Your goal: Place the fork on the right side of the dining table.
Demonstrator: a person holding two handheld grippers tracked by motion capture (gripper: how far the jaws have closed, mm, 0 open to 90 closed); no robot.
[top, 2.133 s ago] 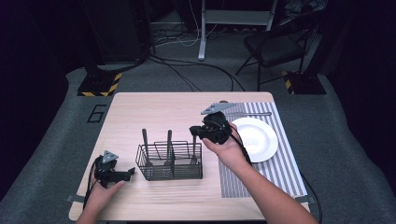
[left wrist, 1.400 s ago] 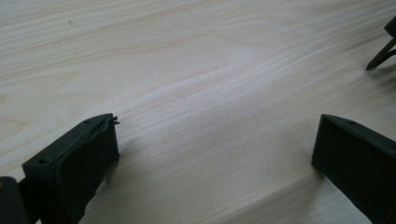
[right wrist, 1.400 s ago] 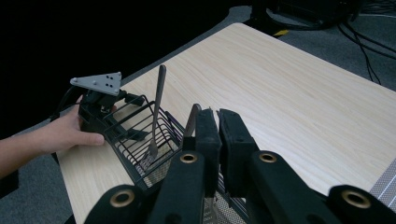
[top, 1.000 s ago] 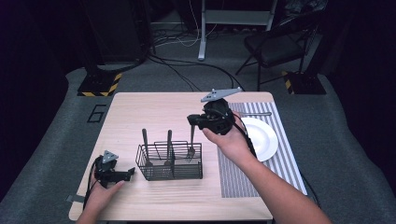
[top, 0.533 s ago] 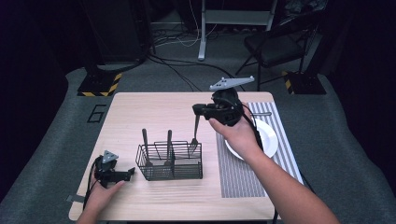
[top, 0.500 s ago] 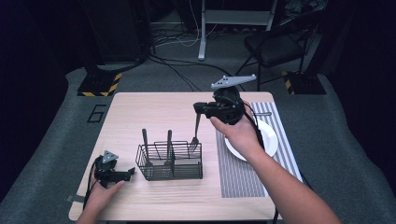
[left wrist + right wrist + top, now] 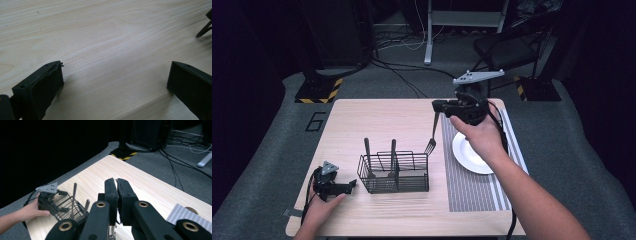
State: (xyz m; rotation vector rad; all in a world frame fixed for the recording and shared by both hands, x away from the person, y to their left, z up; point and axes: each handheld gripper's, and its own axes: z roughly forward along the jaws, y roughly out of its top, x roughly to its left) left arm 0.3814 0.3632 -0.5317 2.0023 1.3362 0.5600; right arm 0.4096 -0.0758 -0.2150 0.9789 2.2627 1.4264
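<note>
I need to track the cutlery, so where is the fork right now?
In the high view the fork hangs tines down from the right hand-held gripper, above the table between the wire basket and the white plate.

Table bears basket, placemat (striped).

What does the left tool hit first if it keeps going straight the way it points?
Probably the wire basket: the left tool rests on the table, jaws open and aimed at the basket's near-left corner. Bare wood lies between them; depth is unclear.
</note>
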